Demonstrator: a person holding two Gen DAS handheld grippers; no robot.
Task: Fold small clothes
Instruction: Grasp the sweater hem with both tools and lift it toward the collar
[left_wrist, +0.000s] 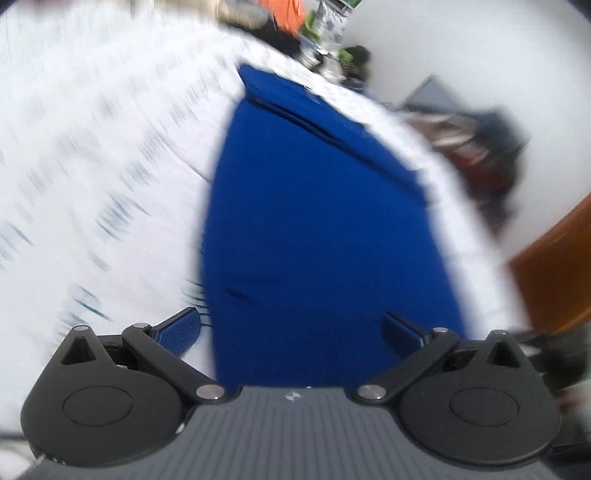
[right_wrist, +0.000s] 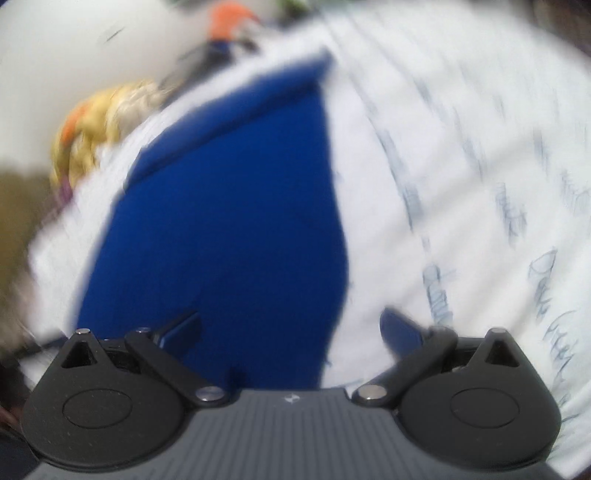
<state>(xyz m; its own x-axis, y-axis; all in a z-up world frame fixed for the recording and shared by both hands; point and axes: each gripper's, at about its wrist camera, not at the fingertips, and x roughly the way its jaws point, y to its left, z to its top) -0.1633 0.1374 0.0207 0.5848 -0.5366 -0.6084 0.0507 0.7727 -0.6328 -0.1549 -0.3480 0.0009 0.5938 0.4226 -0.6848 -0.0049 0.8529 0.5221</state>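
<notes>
Nearest the lens in each wrist view sits the grey ribbed body of the tool with its black linkage arms splayed outward. The left gripper (left_wrist: 291, 328) has its blue-padded fingers (left_wrist: 177, 330) spread wide with nothing between them; the right gripper (right_wrist: 291, 328) is likewise fully spread and holds nothing.

Just beyond the fingertips lies the blue garment (left_wrist: 314, 229), flat on a white printed sheet (left_wrist: 92, 166). In the left view its near edge runs under the span of the fingers; in the right view the cloth (right_wrist: 221, 229) sits toward the left finger, with bare sheet (right_wrist: 461, 166) under the right one. Both tools look poised over the near hem, likely so that each can take one corner for the next fold.

Farther on, a doubled band of cloth crosses the far end, suggesting one fold is already made there. Both pictures are smeared by motion, so seams and garment type cannot be told. Past the bed's edge is blurred clutter (left_wrist: 288, 14) against a pale wall.
</notes>
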